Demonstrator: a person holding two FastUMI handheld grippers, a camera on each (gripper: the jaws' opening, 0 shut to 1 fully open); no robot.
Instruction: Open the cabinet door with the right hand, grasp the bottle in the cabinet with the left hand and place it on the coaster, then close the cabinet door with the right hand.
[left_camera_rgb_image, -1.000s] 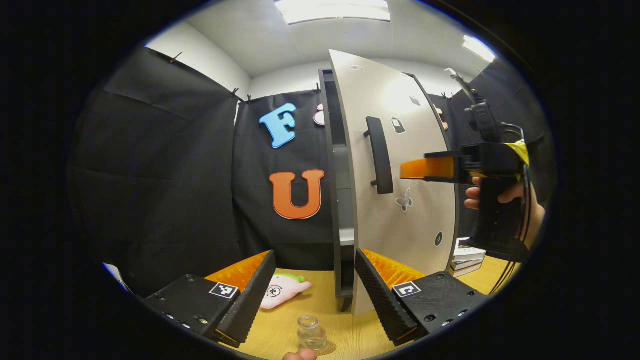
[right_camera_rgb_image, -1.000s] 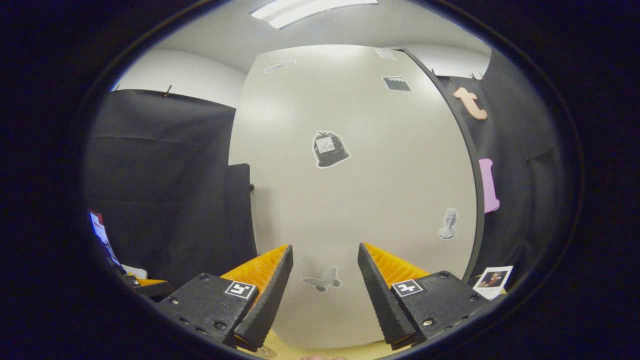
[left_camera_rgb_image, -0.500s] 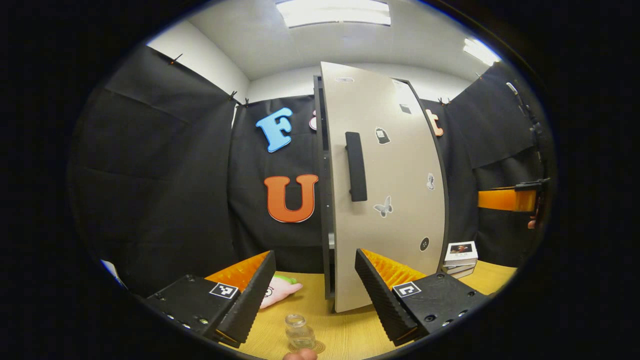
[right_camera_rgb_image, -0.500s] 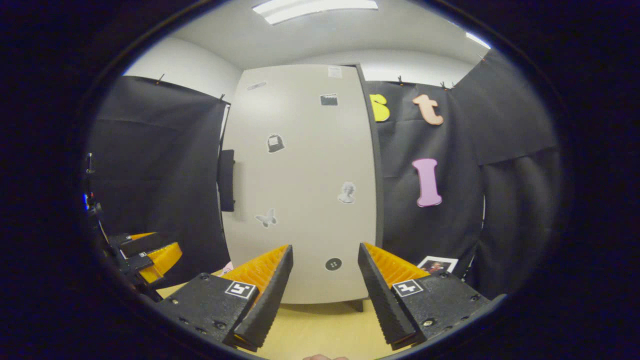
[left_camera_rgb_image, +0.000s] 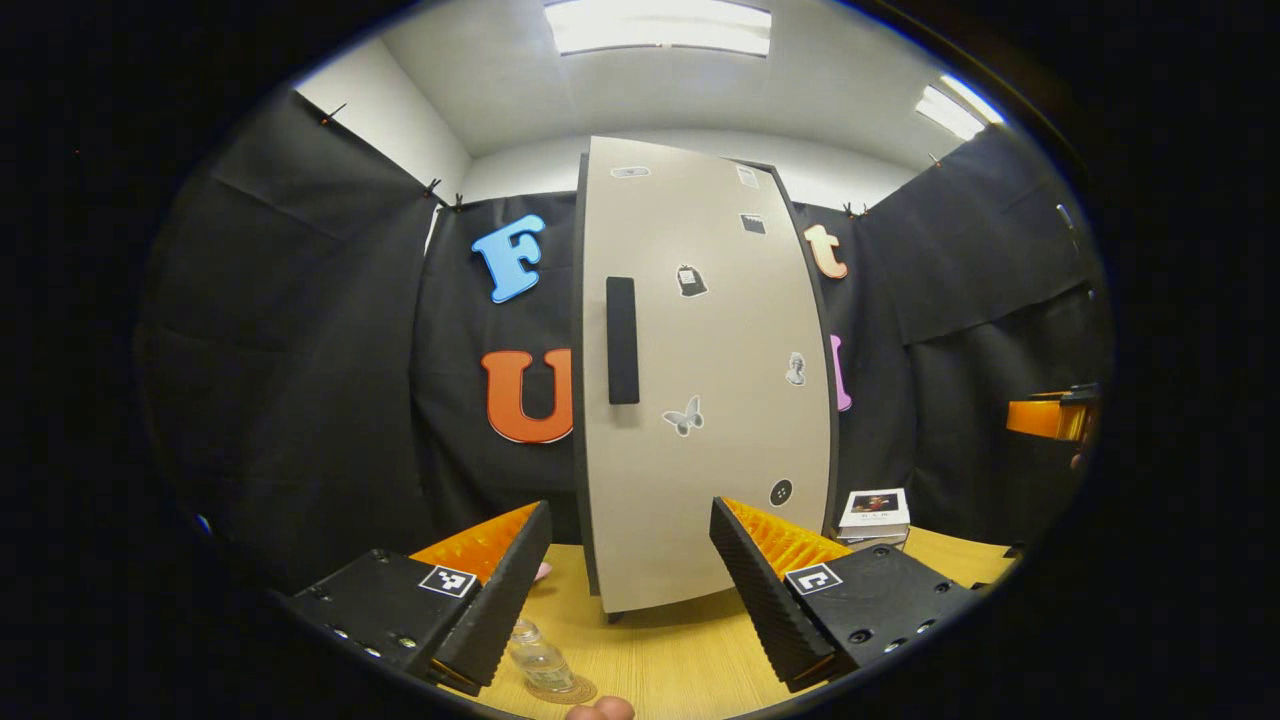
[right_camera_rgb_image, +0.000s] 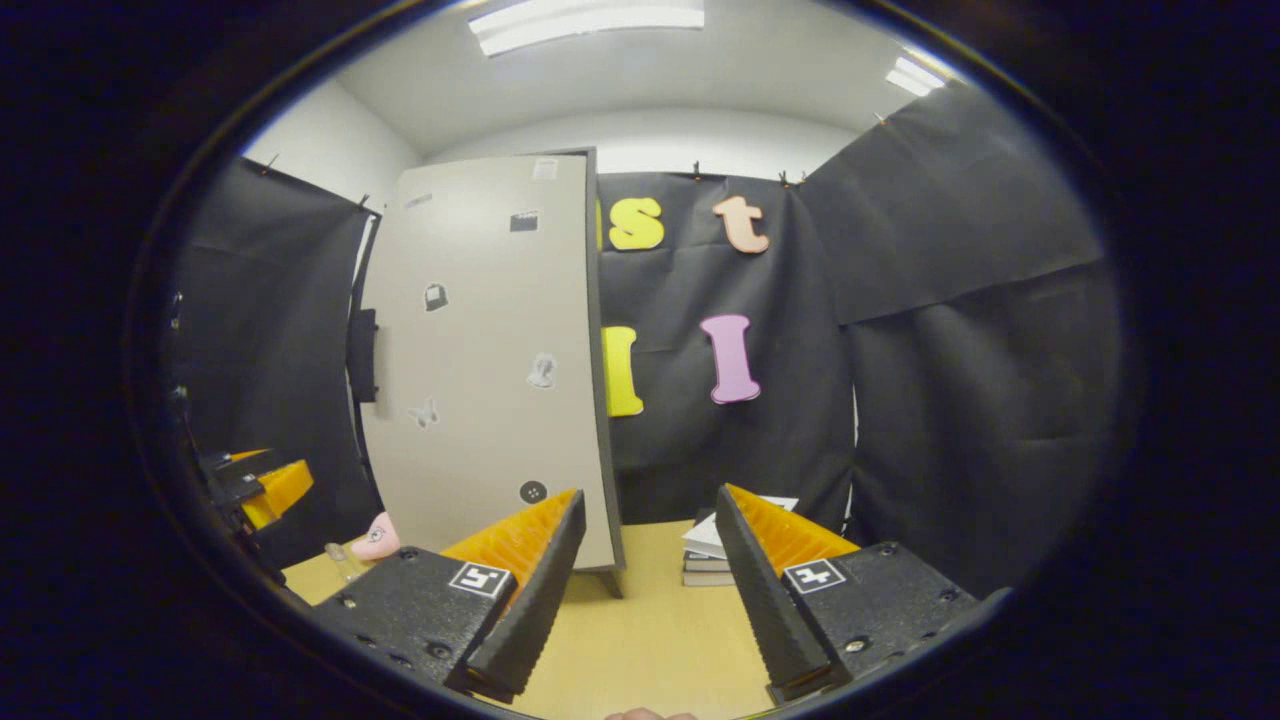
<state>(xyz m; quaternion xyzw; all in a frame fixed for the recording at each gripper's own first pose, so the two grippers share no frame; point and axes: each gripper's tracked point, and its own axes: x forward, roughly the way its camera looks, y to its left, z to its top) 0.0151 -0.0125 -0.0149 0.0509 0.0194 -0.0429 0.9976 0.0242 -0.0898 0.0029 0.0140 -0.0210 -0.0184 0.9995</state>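
Now I see the cabinet door (left_camera_rgb_image: 700, 400) shut flush, and the glass bottle (left_camera_rgb_image: 537, 655) stands on the round coaster (left_camera_rgb_image: 562, 689) on the wooden table (left_camera_rgb_image: 660, 660). My left gripper (left_camera_rgb_image: 630, 580) and right gripper (right_camera_rgb_image: 650, 580) both hang with fingers spread apart, holding nothing.

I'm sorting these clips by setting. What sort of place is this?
Probably a staged recording booth, not a home: black cloth walls pinned up under office ceiling lights, with a sticker-covered cabinet standing on a wooden table beside stacked books.

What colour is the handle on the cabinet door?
Black. The handle on the pale door shows best in the left gripper view.
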